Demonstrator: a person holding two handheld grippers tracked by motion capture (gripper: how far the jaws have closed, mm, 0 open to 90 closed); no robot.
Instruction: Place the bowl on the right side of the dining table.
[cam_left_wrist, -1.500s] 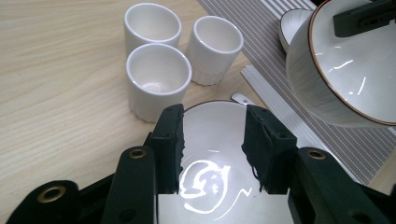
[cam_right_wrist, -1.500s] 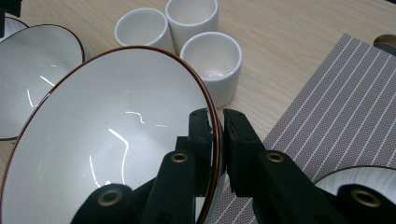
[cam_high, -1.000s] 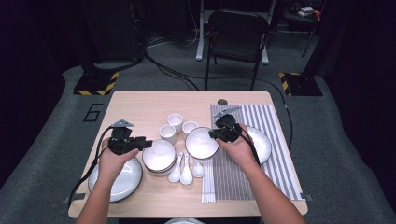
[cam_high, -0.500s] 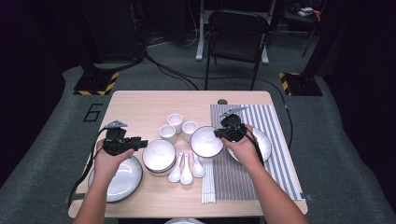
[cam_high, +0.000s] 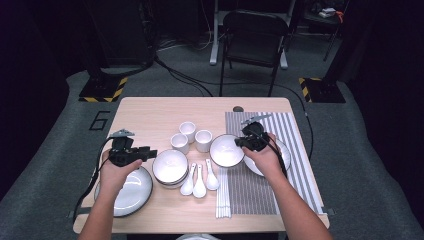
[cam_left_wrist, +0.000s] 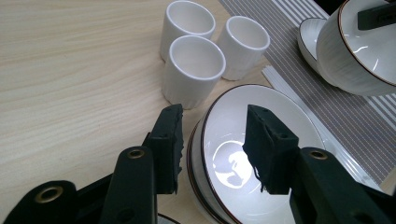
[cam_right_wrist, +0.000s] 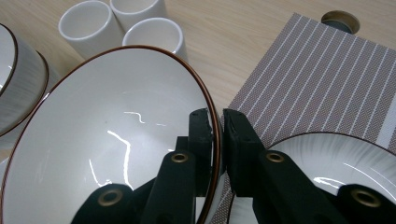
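wood table (cam_high: 150, 115): r claw (cam_high: 243, 142) grips bowl (cam_high: 226, 151) rim.

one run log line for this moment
right gripper: shut on white brown-rimmed bowl rim | left gripper: open above stacked white bowls | three white cups: untouched
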